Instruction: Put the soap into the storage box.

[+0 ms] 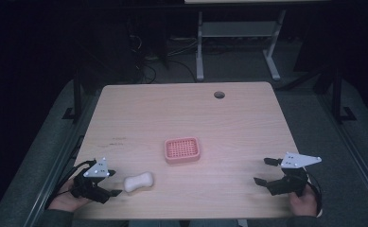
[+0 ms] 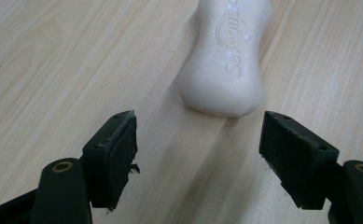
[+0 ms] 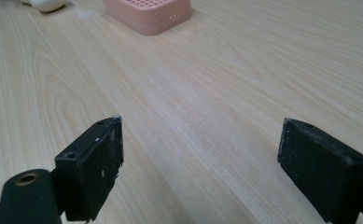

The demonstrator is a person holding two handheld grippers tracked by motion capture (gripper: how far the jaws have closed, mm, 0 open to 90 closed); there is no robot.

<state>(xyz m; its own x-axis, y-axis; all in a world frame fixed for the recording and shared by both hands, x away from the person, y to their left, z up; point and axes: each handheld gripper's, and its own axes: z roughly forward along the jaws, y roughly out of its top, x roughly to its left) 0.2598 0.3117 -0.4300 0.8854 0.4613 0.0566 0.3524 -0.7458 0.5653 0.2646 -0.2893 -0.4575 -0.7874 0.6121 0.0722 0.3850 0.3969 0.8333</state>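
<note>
Left tool (image 2: 198, 149) gaping wide, empty — just short of soap bar (image 2: 226, 56) on near-left tabletop (image 1: 248, 123). Right tool (image 3: 200, 163) wide open, empty — near right.

- High view: dim and bluish; the room beyond the counter (image 1: 186, 118) sinks into near black, and detail is soft and grainy
- Left gripper view: brighter, warm light on the wood; the soap (image 2: 226, 56) is fairly sharp with faint sheen, a soft shadow beneath it
- Right gripper view: evenly lit; near jaws slightly blurred, the pink tray (image 3: 146, 13) soft at the top edge
</note>
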